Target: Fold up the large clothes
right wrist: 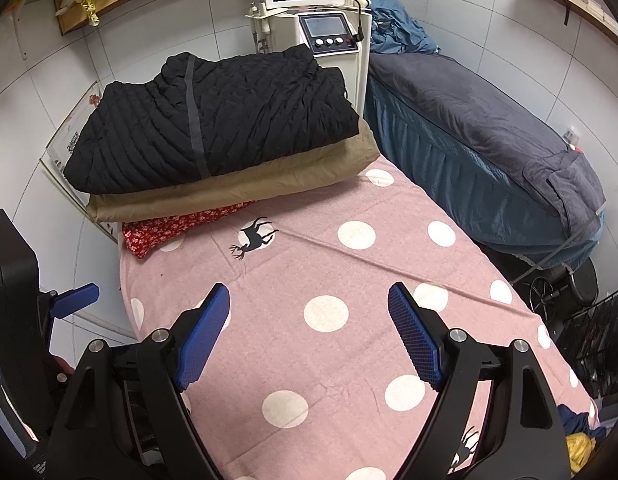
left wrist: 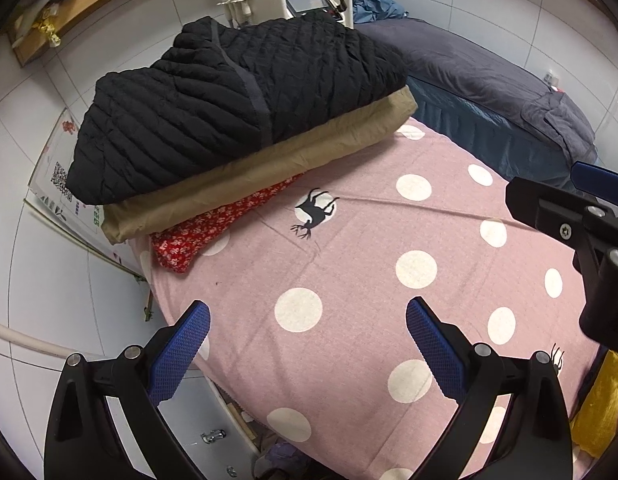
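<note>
- Both tools were wide and held nothing: left tool (left wrist: 307,354), right tool (right wrist: 309,334), over the bare pink bed (right wrist: 349,360).
- Folded clothes sat stacked at 11 o'clock: black jacket (right wrist: 229,120) on tan garment (right wrist: 237,190) on red cloth (right wrist: 161,230). Those looked done.
- Yellow cloth (left wrist: 601,412) at 4 o'clock possibly remained.
- Machine (right wrist: 329,36) and second bed (right wrist: 489,128) lay beyond; nothing blocked.

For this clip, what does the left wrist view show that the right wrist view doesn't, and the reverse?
Only the left wrist view: the QR-code poster on the floor beside the bed.
Only the right wrist view: the machine's three white knobs and a black wire rack at the right.
Both: open left gripper and right gripper, each empty over the pink polka-dot sheet, plus the stack of black quilted jacket, tan garment, red floral fabric.
</note>
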`<state>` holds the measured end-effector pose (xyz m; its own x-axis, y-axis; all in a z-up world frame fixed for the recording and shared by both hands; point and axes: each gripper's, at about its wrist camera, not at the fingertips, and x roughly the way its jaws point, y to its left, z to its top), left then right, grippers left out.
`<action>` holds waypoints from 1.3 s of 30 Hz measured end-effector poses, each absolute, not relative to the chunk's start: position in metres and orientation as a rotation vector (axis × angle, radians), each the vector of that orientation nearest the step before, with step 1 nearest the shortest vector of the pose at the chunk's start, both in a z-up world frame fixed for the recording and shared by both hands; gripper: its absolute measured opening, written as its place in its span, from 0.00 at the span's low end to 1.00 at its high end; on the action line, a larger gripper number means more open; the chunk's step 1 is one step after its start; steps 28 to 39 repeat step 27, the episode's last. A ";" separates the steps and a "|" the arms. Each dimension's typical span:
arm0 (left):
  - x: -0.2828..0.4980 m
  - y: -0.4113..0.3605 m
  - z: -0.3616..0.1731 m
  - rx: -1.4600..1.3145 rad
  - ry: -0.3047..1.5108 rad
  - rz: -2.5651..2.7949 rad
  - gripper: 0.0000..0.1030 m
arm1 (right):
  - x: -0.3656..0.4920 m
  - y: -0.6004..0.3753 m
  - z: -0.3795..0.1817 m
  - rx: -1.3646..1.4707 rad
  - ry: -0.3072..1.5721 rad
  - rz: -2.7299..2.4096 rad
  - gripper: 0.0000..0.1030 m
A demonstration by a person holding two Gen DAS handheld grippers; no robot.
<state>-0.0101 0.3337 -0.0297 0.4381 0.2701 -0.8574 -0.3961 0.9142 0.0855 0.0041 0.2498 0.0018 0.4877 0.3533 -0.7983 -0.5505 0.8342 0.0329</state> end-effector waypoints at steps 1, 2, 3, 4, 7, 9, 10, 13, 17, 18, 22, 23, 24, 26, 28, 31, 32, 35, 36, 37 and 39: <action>-0.010 0.337 -0.029 -0.136 1.037 0.424 0.94 | 0.004 0.253 0.003 -0.244 0.907 0.561 0.79; -0.011 0.339 -0.028 -0.138 1.036 0.429 0.94 | 0.004 0.257 0.004 -0.251 0.904 0.567 0.79; -0.011 0.342 -0.028 -0.141 1.035 0.435 0.94 | 0.004 0.261 0.005 -0.257 0.897 0.572 0.79; -0.011 0.345 -0.027 -0.143 1.033 0.441 0.94 | 0.004 0.263 0.006 -0.263 0.892 0.577 0.79; -0.011 0.354 -0.025 -0.149 1.027 0.462 0.94 | 0.005 0.273 0.008 -0.283 0.885 0.587 0.79; -0.011 0.359 -0.024 -0.154 1.021 0.474 0.94 | 0.007 0.280 0.008 -0.290 0.890 0.589 0.79; -0.012 0.362 -0.023 -0.151 1.013 0.488 0.94 | 0.008 0.283 0.009 -0.292 0.891 0.591 0.79; -0.014 0.370 -0.020 -0.153 0.989 0.531 0.94 | 0.010 0.293 0.011 -0.308 0.886 0.588 0.79; -0.015 0.378 -0.021 -0.165 0.998 0.547 0.94 | 0.010 0.302 0.014 -0.315 0.879 0.595 0.79; -0.016 0.380 -0.022 -0.169 1.003 0.556 0.94 | 0.010 0.304 0.014 -0.315 0.878 0.599 0.79; -0.017 0.385 -0.022 -0.204 1.010 0.559 0.94 | 0.008 0.308 0.015 -0.323 0.878 0.605 0.79; -0.018 0.385 -0.021 -0.207 1.009 0.562 0.94 | 0.008 0.308 0.015 -0.322 0.881 0.606 0.79; -0.018 0.385 -0.021 -0.208 1.009 0.562 0.94 | 0.008 0.308 0.015 -0.320 0.883 0.605 0.79; -0.018 0.385 -0.021 -0.207 1.006 0.563 0.94 | 0.008 0.308 0.015 -0.317 0.883 0.607 0.79; -0.019 0.385 -0.020 -0.206 1.004 0.565 0.94 | 0.008 0.309 0.015 -0.318 0.883 0.606 0.79; -0.019 0.385 -0.020 -0.206 1.004 0.565 0.94 | 0.008 0.309 0.015 -0.318 0.883 0.606 0.79; -0.019 0.385 -0.020 -0.206 1.004 0.565 0.94 | 0.008 0.309 0.015 -0.318 0.883 0.606 0.79; -0.019 0.385 -0.020 -0.206 1.004 0.565 0.94 | 0.008 0.309 0.015 -0.318 0.883 0.606 0.79; -0.019 0.385 -0.020 -0.206 1.004 0.565 0.94 | 0.008 0.309 0.015 -0.318 0.883 0.606 0.79; -0.019 0.385 -0.020 -0.206 1.004 0.565 0.94 | 0.008 0.309 0.015 -0.318 0.883 0.606 0.79; -0.019 0.385 -0.020 -0.206 1.004 0.565 0.94 | 0.008 0.309 0.015 -0.318 0.883 0.606 0.79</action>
